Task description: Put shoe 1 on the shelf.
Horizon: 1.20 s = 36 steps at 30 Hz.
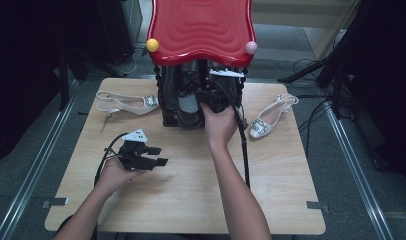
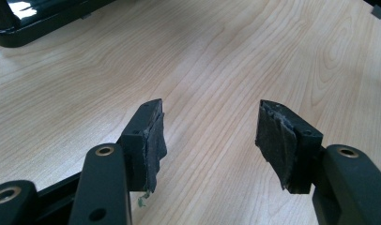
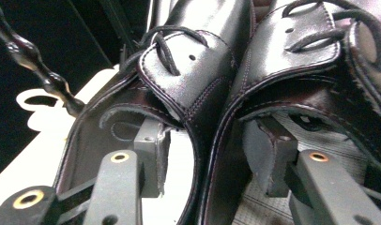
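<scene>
Near the tabletop's back left corner, a white shoe lies on its side, toe toward the rack. Your left gripper rests in your left hand over the left half of the tabletop, well short of the front edge, pointing right. In the left gripper view its jaws stand released, wide apart, with bare wood between the pads.

At the middle of the back edge, the black rack stands under a red seat with a yellow ball and a pink ball at its front corners. 2 black boots sit side by side in it. Your right hand holds the right gripper at their openings. In the right gripper view, 1 jaw sits inside each boot, straddling the 2 touching inner walls; the jaws are parted and whether the pads press the leather you cannot tell.

Near the right edge, a second white shoe lies with its toe toward you.
</scene>
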Tool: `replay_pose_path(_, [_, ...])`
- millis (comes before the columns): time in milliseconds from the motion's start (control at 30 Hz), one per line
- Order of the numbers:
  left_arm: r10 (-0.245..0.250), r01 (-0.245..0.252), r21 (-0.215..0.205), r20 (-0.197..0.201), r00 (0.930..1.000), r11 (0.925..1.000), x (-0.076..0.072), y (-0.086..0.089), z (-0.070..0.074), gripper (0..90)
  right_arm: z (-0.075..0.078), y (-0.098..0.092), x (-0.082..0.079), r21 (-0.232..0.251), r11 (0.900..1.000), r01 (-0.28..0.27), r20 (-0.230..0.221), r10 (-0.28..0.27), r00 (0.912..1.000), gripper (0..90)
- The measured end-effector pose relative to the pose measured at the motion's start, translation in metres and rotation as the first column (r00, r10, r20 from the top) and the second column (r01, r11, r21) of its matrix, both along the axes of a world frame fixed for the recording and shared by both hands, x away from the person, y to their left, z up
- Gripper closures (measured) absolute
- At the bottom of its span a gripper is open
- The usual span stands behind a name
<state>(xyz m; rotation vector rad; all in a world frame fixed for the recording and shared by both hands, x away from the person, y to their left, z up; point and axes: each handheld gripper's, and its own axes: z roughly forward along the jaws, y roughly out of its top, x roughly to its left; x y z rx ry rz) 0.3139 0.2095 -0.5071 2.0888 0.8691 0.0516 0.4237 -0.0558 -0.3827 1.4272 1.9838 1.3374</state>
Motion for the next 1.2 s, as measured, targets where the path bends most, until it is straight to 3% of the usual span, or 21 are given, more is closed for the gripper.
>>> replay_pose_path(300, [0.016, -0.016, -0.003, -0.012, 0.9998, 0.9999, 0.001, 0.002, 0.0, 42.2, 0.007, -0.01, -0.012, 0.007, 1.0, -0.021, -0.001, 0.021, 0.9998, 53.0])
replay_pose_path(567, [0.018, -0.018, -0.002, -0.017, 0.9997, 0.9998, 0.001, 0.003, 0.004, 45.6, 0.016, -0.026, -0.033, 0.05, 0.997, -0.059, 0.021, 0.058, 0.9981, 52.9])
replay_pose_path(633, [0.021, -0.022, -0.019, -0.021, 0.9995, 0.9996, 0.0, 0.005, 0.009, 48.1, 0.021, -0.03, -0.044, 0.04, 0.997, -0.071, 0.063, 0.069, 0.9957, 53.1])
replay_pose_path(700, [0.025, -0.026, -0.067, -0.01, 0.9996, 0.9974, -0.001, 0.007, 0.013, 51.1, 0.024, -0.035, -0.054, 0.055, 0.994, -0.096, 0.066, 0.093, 0.9935, 53.7])
replay_pose_path(800, [0.046, -0.049, -0.135, -0.025, 0.9986, 0.9897, 0.0, 0.012, 0.018, 55.6, 0.025, -0.041, -0.068, 0.061, 0.989, -0.134, 0.074, 0.129, 0.9889, 54.1])
replay_pose_path(833, [0.047, -0.051, -0.146, -0.034, 0.9983, 0.988, 0.001, 0.013, 0.02, 57.7, 0.024, -0.043, -0.073, 0.06, 0.987, -0.15, 0.073, 0.146, 0.9867, 54.0])
replay_pose_path(867, [0.042, -0.047, -0.11, -0.046, 0.9981, 0.9929, 0.003, 0.011, 0.024, 59.0, 0.022, -0.044, -0.077, 0.06, 0.985, -0.163, 0.07, 0.159, 0.9849, 54.0])
replay_pose_path(933, [0.034, -0.035, -0.083, -0.01, 0.9994, 0.996, 0.003, 0.008, 0.034, 61.1, 0.016, -0.046, -0.084, 0.055, 0.979, -0.194, 0.059, 0.191, 0.9798, 53.5])
replay_pose_path(1033, [0.029, -0.026, -0.088, 0.035, 0.999, 0.9958, 0.005, 0.002, 0.05, 62.0, 0.005, -0.049, -0.095, 0.03, 0.97, -0.239, 0.04, 0.238, 0.9704, 52.7])
replay_pose_path(1133, [0.013, -0.008, -0.073, 0.068, 0.9976, 0.9973, 0.01, -0.004, 0.068, 63.0, -0.01, -0.053, -0.103, 0.005, 0.96, -0.28, 0.053, 0.279, 0.9587, 51.3])
replay_pose_path(1200, [0.001, 0.004, -0.056, 0.088, 0.9962, 0.9984, 0.015, -0.008, 0.08, 63.6, -0.02, -0.057, -0.106, 0.025, 0.955, -0.296, 0.046, 0.295, 0.9545, 50.7])
